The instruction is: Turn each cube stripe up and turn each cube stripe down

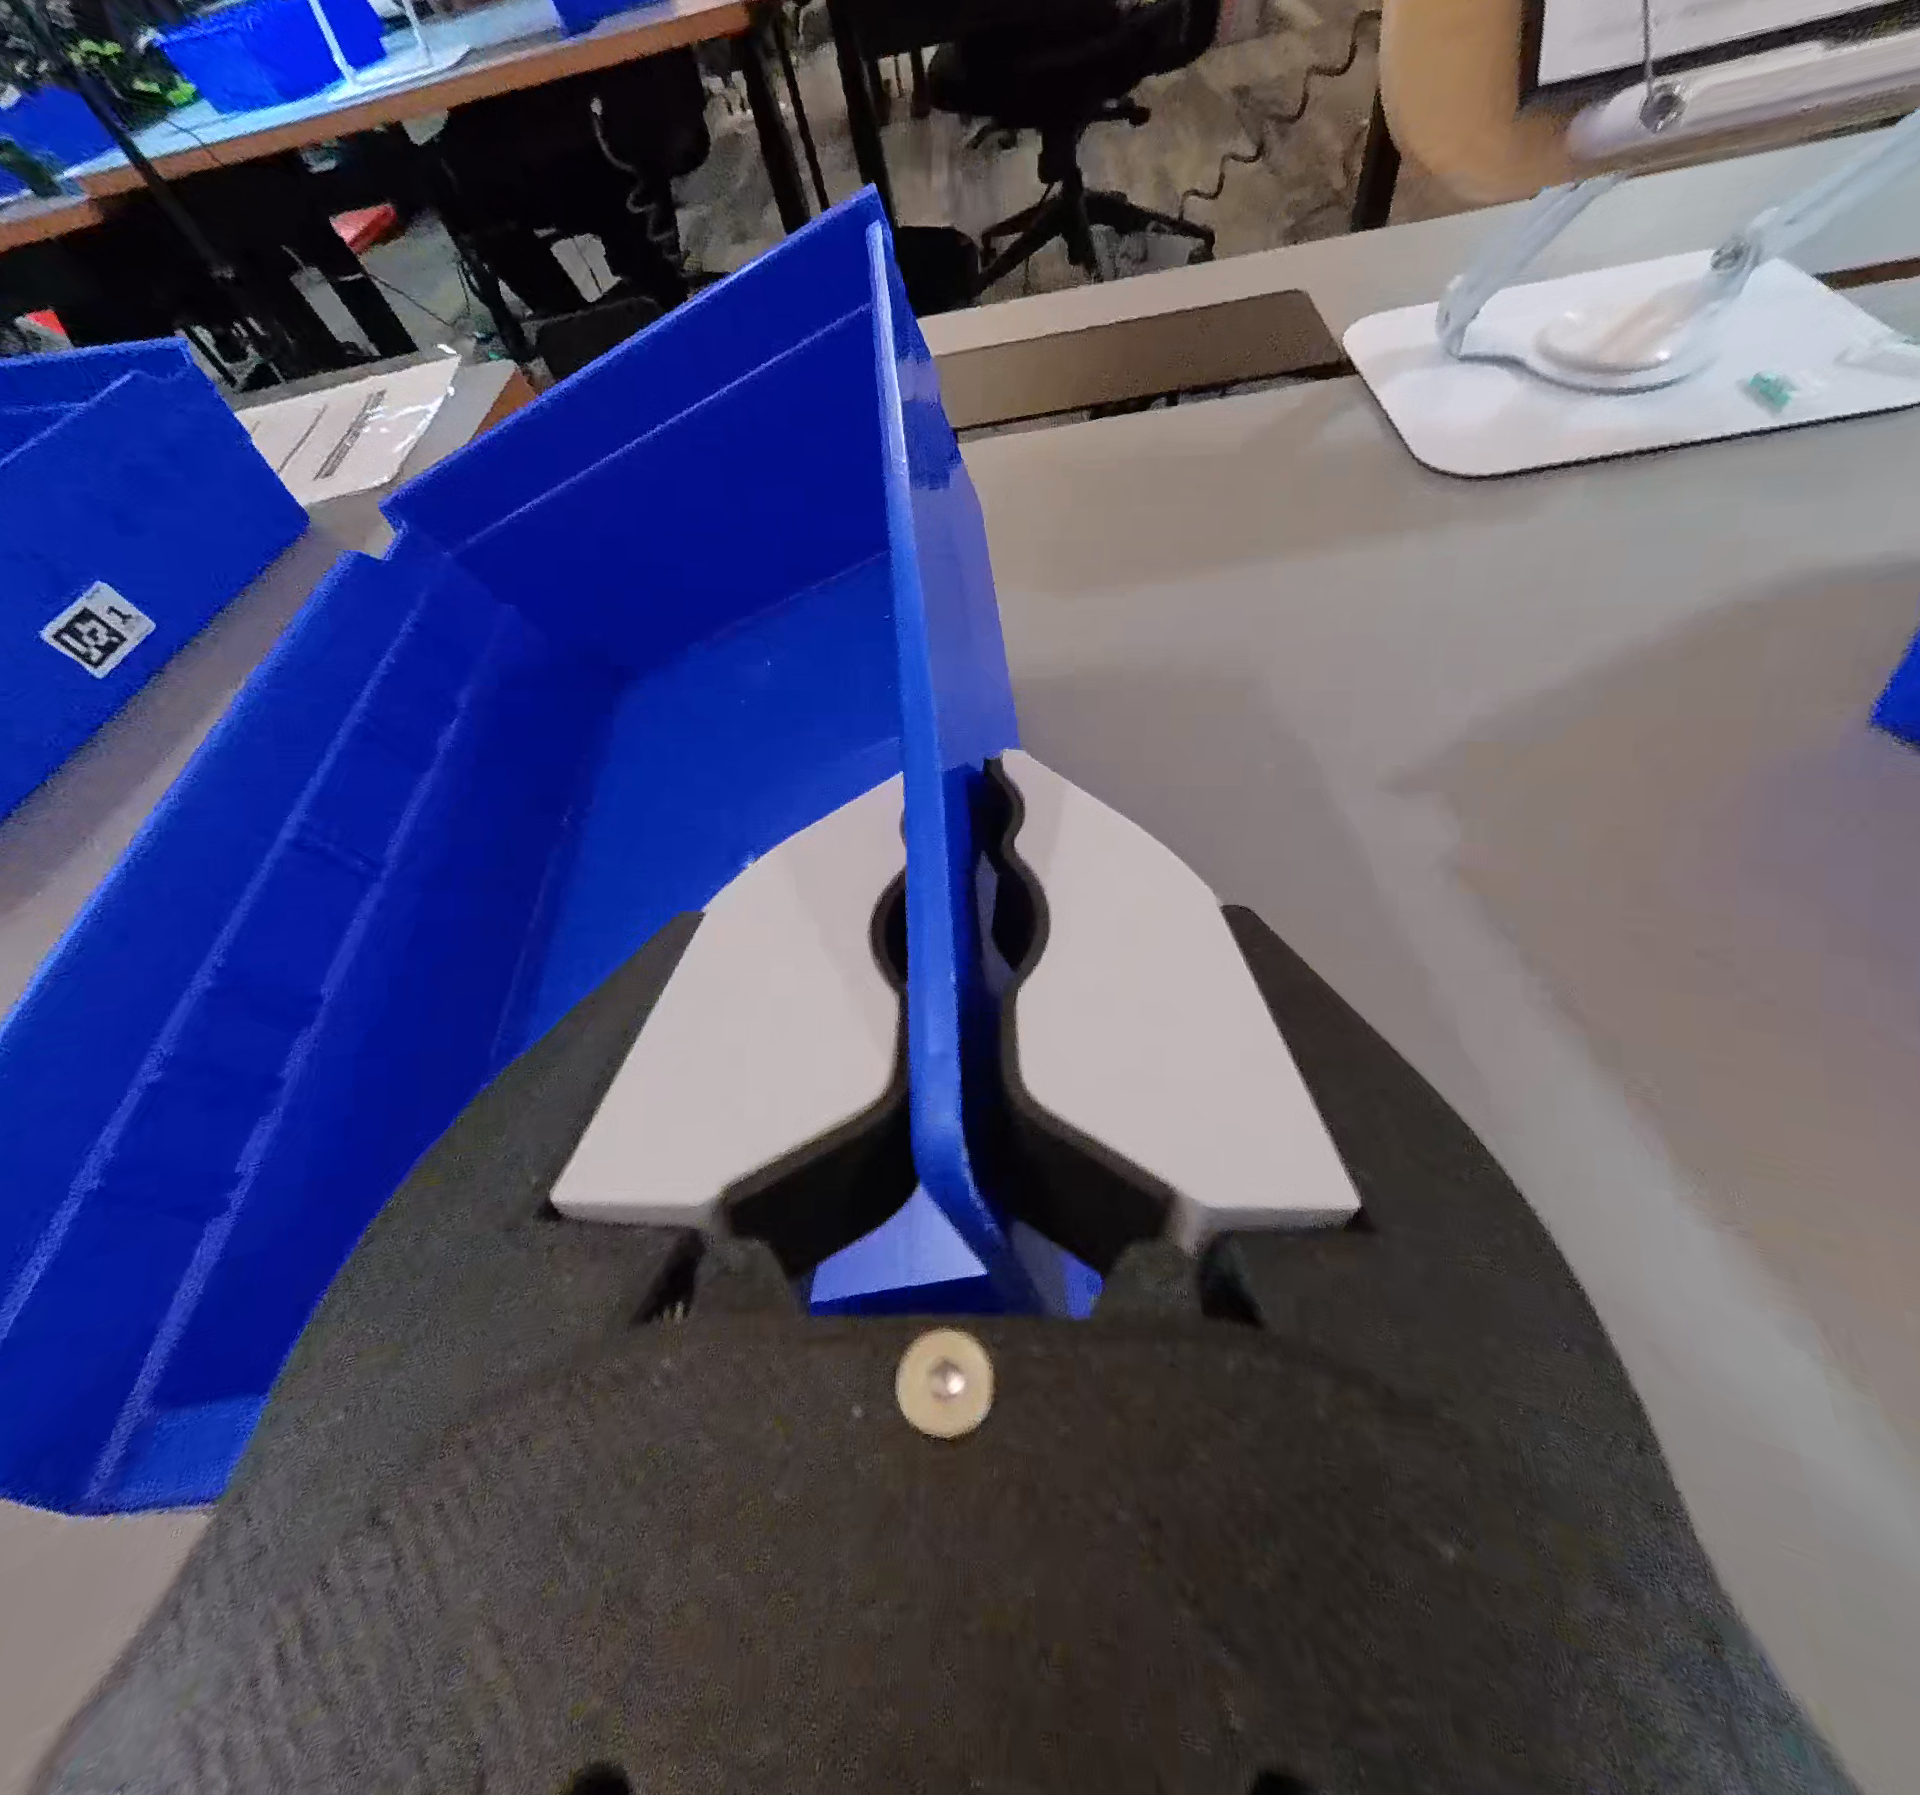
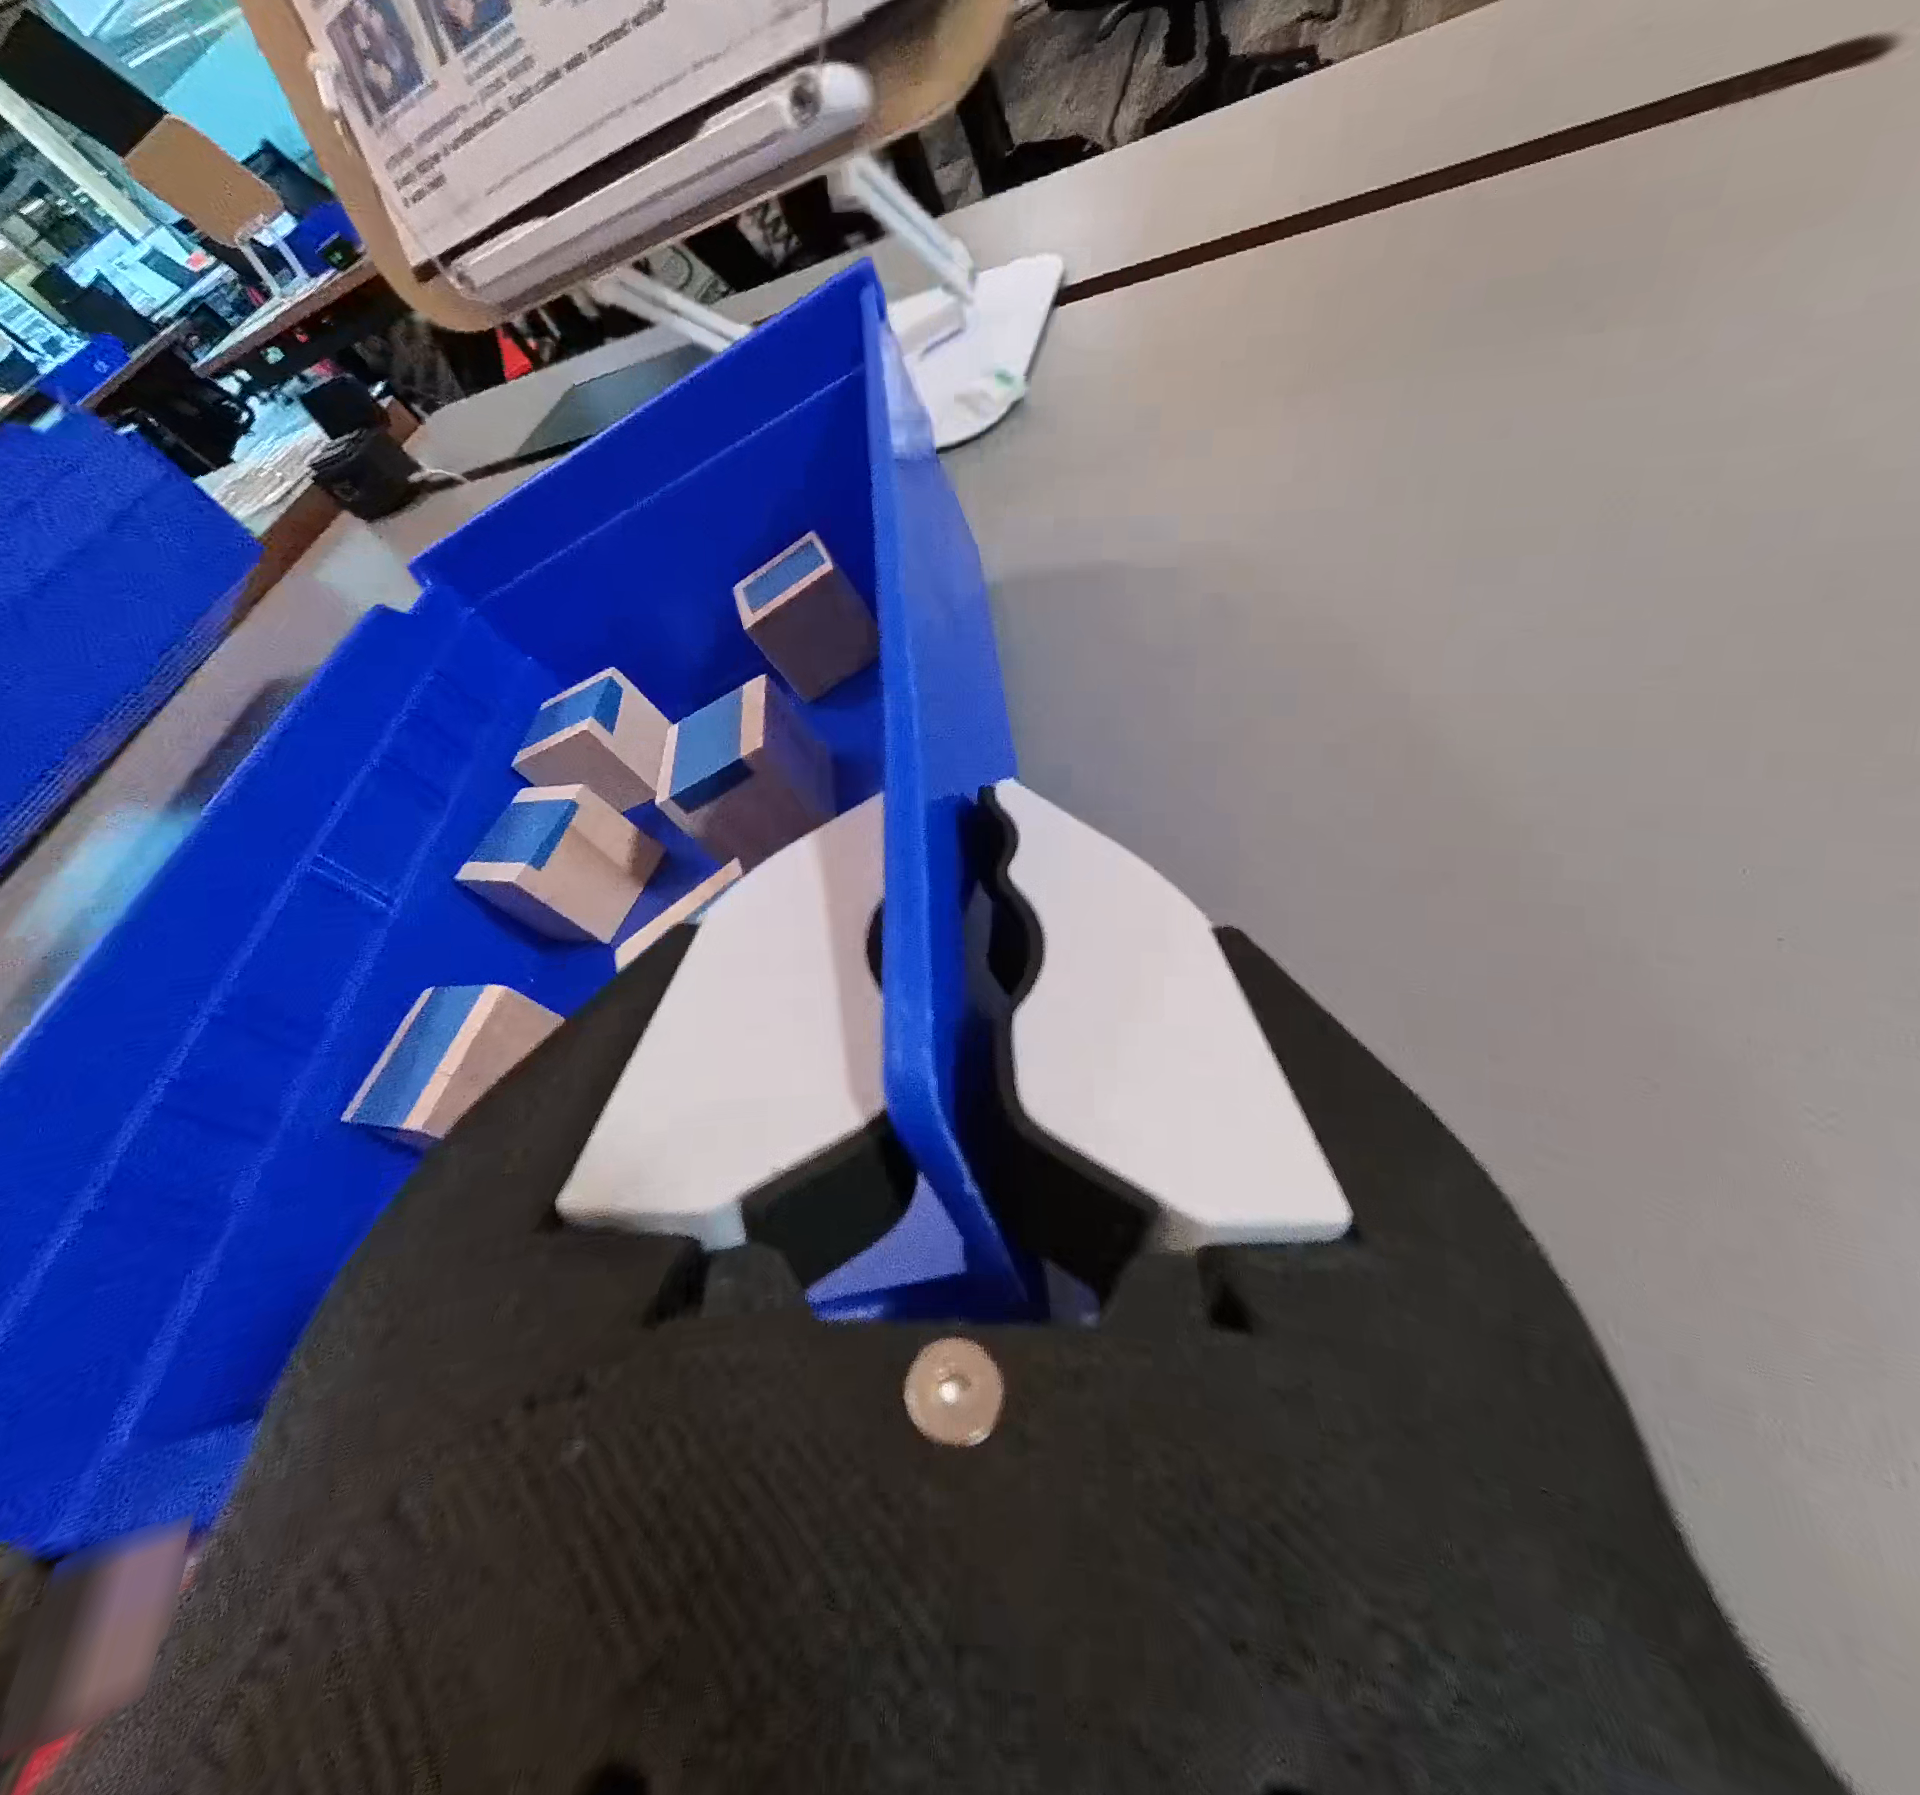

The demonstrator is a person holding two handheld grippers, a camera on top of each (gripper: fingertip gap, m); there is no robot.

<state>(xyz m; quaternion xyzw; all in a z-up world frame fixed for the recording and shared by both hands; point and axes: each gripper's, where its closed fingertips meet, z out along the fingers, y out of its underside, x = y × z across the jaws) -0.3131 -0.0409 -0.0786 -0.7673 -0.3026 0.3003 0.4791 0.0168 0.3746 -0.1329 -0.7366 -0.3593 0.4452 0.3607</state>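
Between my left tongs [image 1: 951, 924] stands the right-hand wall of a blue bin [image 1: 665, 602], pinched by the two white fingers [image 1: 758, 1018] with its rim running away toward twelve o'clock. What I can see of this bin's inside, out at nine and ten o'clock, is bare blue plastic. Another blue bin with a square tag [image 1: 114, 540] sits farther out at nine o'clock, and a white stand base [image 1: 1621, 395] rests on the grey table [image 1: 1455, 810] at two o'clock.

My right tongs [image 2: 951, 924] are likewise clamped on the right-hand wall of a second blue bin [image 2: 925, 602], one white finger inside and one outside. The cubes lie in this bin, from eight round to eleven o'clock of the grip: one cube [image 2: 447, 1059] nearest at eight, three cubes [image 2: 623, 789] clustered at ten, and a far cube [image 2: 805, 618] against the gripped wall at eleven. Each of these shows a blue-striped face turned upward or tilted up. At twelve o'clock a printed sheet on a tilted board [image 2: 623, 62] stands on its white stand beyond the bin.
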